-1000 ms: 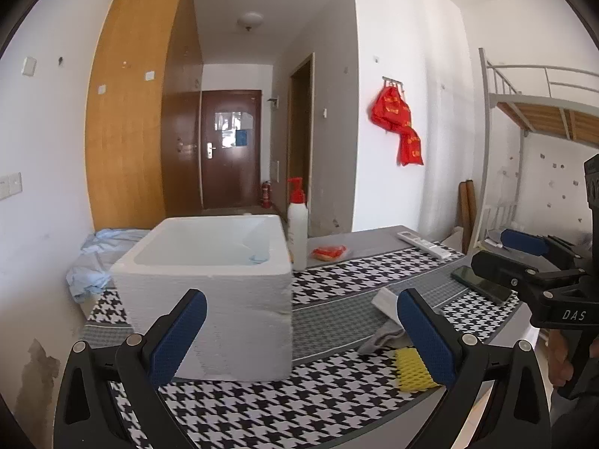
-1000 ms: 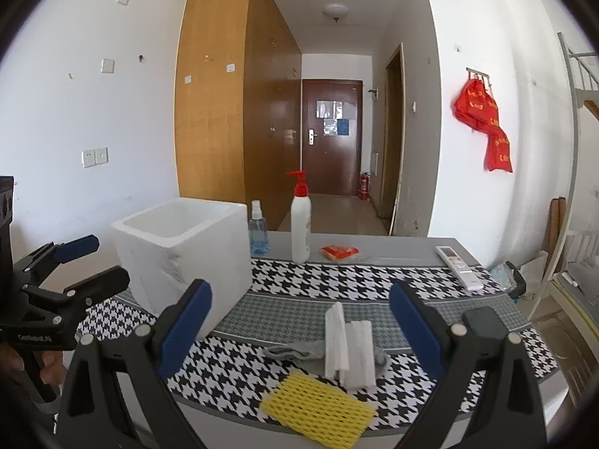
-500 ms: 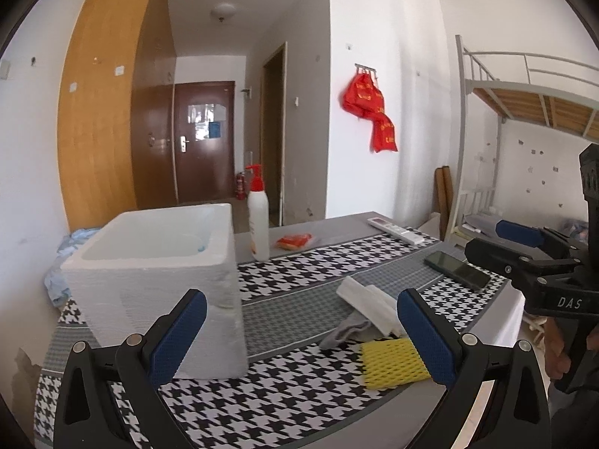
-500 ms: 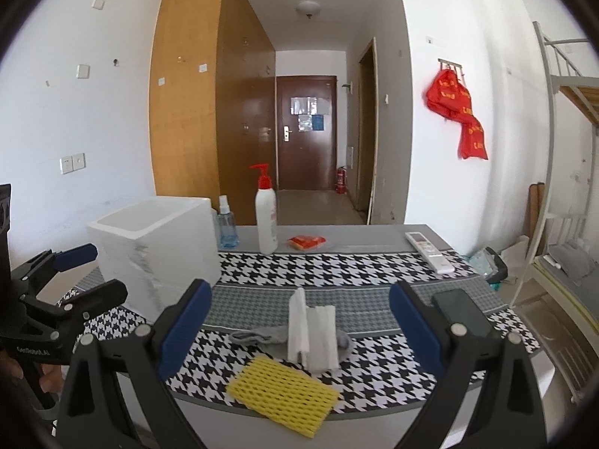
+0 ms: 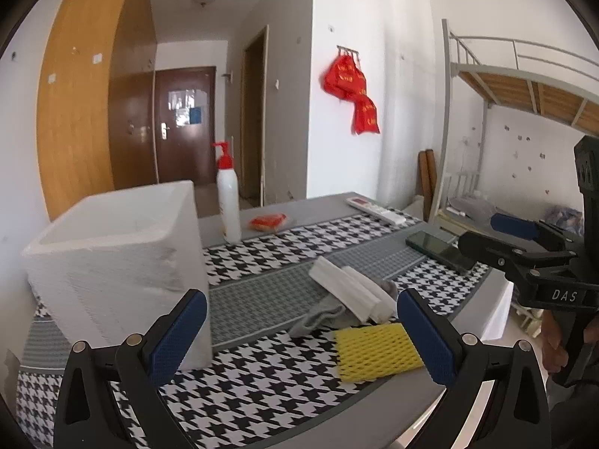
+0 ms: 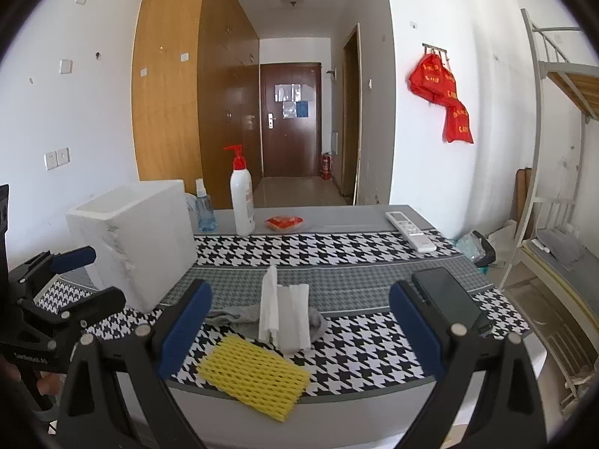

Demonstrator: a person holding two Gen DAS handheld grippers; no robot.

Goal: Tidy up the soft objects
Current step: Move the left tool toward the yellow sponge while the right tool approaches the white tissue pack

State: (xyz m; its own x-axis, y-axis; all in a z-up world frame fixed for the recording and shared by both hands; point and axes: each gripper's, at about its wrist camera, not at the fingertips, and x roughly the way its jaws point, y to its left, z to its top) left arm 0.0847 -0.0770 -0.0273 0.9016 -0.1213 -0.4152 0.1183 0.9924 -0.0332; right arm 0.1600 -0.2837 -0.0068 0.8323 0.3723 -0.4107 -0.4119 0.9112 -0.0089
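On the houndstooth cloth near the table's front edge lie a yellow foam net (image 6: 254,374), folded white foam sheets (image 6: 286,314) and, under them, a grey sock (image 6: 224,316). A white foam box (image 6: 142,247) stands open-topped at the left. My right gripper (image 6: 299,292) hangs open just in front of the pile, nothing between its pads. My left gripper (image 5: 299,301) is open too, between the box (image 5: 112,254) and the yellow net (image 5: 374,351), with the white sheets (image 5: 352,292) ahead. Each gripper shows in the other's view: left gripper (image 6: 95,277), right gripper (image 5: 490,234).
A black phone (image 6: 449,299) lies at the right of the cloth, a white remote (image 6: 410,230) behind it. A pump bottle (image 6: 241,194), a small spray bottle (image 6: 204,207) and an orange packet (image 6: 282,222) stand along the back. A bunk bed frame (image 5: 524,86) is to the right.
The left view has swung right, so the box now sits at the far left and the pile is nearer the centre. The right gripper has edged closer to the pile. Both stayed open.
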